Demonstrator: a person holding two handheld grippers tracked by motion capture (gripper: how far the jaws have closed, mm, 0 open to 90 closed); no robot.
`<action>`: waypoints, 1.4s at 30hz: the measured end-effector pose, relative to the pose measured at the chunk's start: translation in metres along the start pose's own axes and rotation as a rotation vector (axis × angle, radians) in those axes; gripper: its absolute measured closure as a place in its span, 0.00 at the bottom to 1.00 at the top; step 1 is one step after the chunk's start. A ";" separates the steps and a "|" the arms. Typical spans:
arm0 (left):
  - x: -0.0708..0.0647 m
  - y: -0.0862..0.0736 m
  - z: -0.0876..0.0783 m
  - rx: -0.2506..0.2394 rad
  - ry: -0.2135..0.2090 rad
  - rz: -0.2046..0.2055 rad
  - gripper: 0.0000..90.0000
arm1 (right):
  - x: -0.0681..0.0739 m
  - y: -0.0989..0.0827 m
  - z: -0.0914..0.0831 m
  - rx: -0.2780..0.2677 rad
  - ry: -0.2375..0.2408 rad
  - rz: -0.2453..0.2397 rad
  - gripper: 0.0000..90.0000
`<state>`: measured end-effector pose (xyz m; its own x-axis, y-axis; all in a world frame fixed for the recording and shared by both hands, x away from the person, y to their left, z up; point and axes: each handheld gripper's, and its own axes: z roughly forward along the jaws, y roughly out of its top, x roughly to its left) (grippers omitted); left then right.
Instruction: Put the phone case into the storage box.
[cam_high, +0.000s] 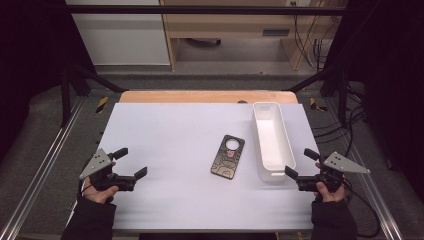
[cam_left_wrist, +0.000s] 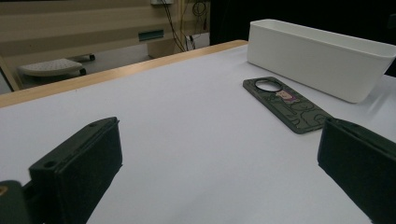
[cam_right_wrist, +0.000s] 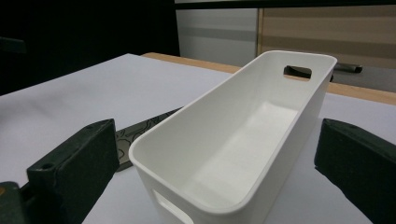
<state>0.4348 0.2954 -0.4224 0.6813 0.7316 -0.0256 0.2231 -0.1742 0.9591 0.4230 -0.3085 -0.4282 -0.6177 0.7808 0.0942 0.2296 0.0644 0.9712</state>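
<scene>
Phone case (cam_high: 228, 156) flat mid-surface, white bin (cam_high: 272, 141) beside it near the right edge, our left gripper (cam_high: 131, 163) and right gripper (cam_high: 301, 163) spread wide, holding nothing

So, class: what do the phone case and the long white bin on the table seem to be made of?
Phone case: probably flexible plastic or rubber, matte dark olive with printed line pattern, dull surface without glare.
White bin: likely moulded plastic, smooth and slightly glossy, with thin rounded walls and cut-out handles.
</scene>
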 end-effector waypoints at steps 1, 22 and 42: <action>0.000 0.000 0.001 0.004 0.004 -0.001 0.00 | 0.000 0.000 0.000 0.000 0.000 0.000 0.00; -0.023 0.014 0.022 0.036 -0.014 -0.010 0.00 | 0.003 0.003 -0.001 0.004 0.004 -0.021 0.00; -0.053 0.033 0.058 0.107 -0.041 0.016 0.00 | 0.002 0.003 -0.002 0.006 0.004 -0.024 0.00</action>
<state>0.4461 0.2125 -0.4061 0.7125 0.7013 -0.0244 0.2840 -0.2563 0.9239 0.4208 -0.3076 -0.4243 -0.6260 0.7765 0.0720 0.2193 0.0868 0.9718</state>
